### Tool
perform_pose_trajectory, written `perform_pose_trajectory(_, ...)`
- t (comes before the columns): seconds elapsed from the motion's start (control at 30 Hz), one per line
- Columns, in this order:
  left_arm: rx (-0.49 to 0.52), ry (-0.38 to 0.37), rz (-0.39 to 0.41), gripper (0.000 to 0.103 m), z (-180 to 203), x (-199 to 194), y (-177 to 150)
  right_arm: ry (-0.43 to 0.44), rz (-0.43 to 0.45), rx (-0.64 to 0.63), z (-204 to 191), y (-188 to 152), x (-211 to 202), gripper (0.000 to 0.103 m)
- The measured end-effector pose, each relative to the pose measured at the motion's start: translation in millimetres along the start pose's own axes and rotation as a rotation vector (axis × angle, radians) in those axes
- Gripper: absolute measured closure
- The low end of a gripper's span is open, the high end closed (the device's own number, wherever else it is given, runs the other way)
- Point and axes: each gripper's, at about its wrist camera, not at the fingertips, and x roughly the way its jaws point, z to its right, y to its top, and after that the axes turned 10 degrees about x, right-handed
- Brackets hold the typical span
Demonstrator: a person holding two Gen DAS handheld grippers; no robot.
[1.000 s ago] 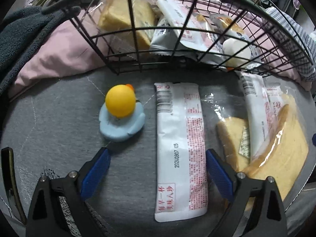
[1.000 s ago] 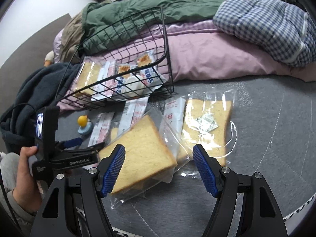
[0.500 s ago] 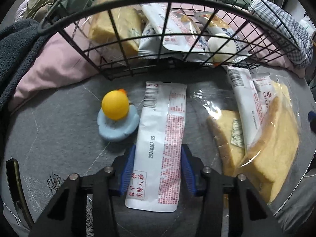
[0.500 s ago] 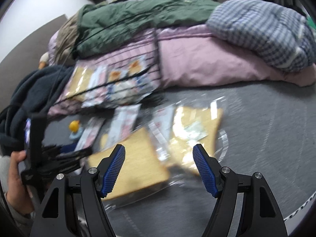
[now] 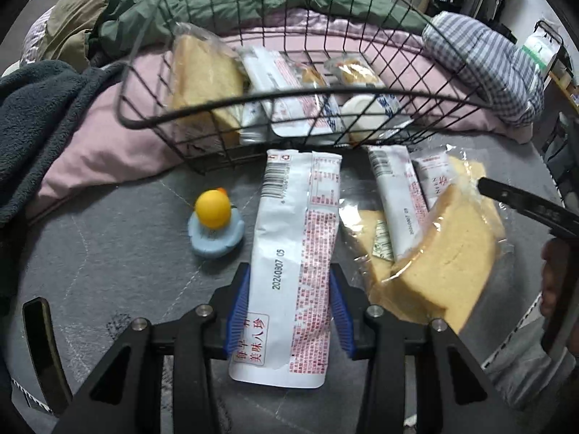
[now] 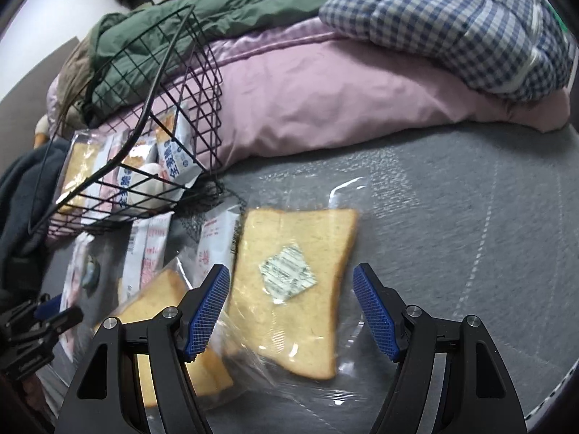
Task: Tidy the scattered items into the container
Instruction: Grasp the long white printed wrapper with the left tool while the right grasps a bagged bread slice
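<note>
Setting: grey bed cover, wire basket (image 5: 304, 97) in the upper middle of the left wrist frame, already holding bagged bread and snack packets.
Left hand-held gripper (image 5: 289, 316): closed on the long white snack packet (image 5: 296, 253), blue pads pressing both long edges near its lower end, bottom centre of the frame.
Packet position: lengthwise toward the basket, far end just short of the front wire wall.
Right hand-held gripper (image 6: 291, 313): wide open, holding nothing, lower centre of the right wrist frame, poised over the bagged bread slice (image 6: 293, 289) lying flat in clear wrap; contact with the wrap not discernible.
Other loose items: toy duck (image 5: 214, 222) left of the packet, another bread bag (image 5: 434, 264) and two narrow packets to the right.
Risk, packet: likely to sag or slide out, gripped only at one end by thin edges; drooping far end could snag on the basket rim.
Risk, bread: slippery loose wrap could slip free, or a hard squeeze could crush the slice.
Risk, crowding: both tools near one another, overlapping bags may drag along.
</note>
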Motion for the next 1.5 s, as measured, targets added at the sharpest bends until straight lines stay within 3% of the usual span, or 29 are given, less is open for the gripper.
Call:
perform_pose_trajectory(0.13,-0.032,0.012,0.007,0.056,-20.4,-10.9,-6.3,0.053,-0.007,-0.029,-26.7,-6.0,-19.9,0.03)
perform_pose_trajectory(0.23,-0.037,0.013,0.008,0.056,-22.3,-6.2,-4.1,0.081,-0.029,0.025,-41.1,-29.4,-40.4,0.03)
perform_pose_trajectory(0.4,-0.027,0.016,0.007,0.056,-29.3,-8.2,-13.0,0.109,-0.105,0.36,-31.7,-76.5,-40.1,0.03)
perform_pose_trajectory(0.53,-0.016,0.018,0.012,0.056,-30.1,-12.5,-17.5,0.055,-0.108,0.437,-48.2,-86.9,-25.7,0.03)
perform_pose_trajectory(0.8,-0.007,0.017,0.011,0.056,-34.4,-18.7,-28.8,-0.115,-0.042,0.508,-80.7,-68.1,0.3,0.029)
perform_pose_trajectory(0.93,-0.015,0.03,0.009,0.056,-41.9,-19.6,-33.6,-0.171,-0.018,0.42,-106.1,-61.0,9.7,0.028)
perform_pose_trajectory(0.97,-0.02,0.031,0.008,0.056,-43.8,-19.7,-34.5,-0.182,-0.011,0.388,-113.1,-60.0,11.6,0.024)
perform_pose_trajectory(1.1,-0.03,0.041,0.014,0.056,-49.0,-22.5,-36.0,-0.147,-0.052,0.261,-138.3,-59.3,30.2,0.015)
perform_pose_trajectory(1.23,-0.044,0.044,0.02,0.056,-52.3,-25.3,-35.8,-0.163,-0.046,0.076,-154.5,-70.2,36.3,0.015)
perform_pose_trajectory(1.27,-0.043,0.043,0.022,0.056,-52.4,-26.3,-35.5,-0.152,-0.052,0.049,-154.6,-71.0,35.4,0.017)
perform_pose_trajectory(1.33,-0.043,0.043,0.027,0.056,-52.8,-29.1,-34.9,-0.111,-0.062,0.013,-153.0,-72.1,29.4,0.034)
perform_pose_trajectory(1.5,-0.047,0.035,0.056,0.056,-52.4,-45.5,-31.6,-0.053,-0.073,-0.032,-146.8,-72.2,13.5,0.051)
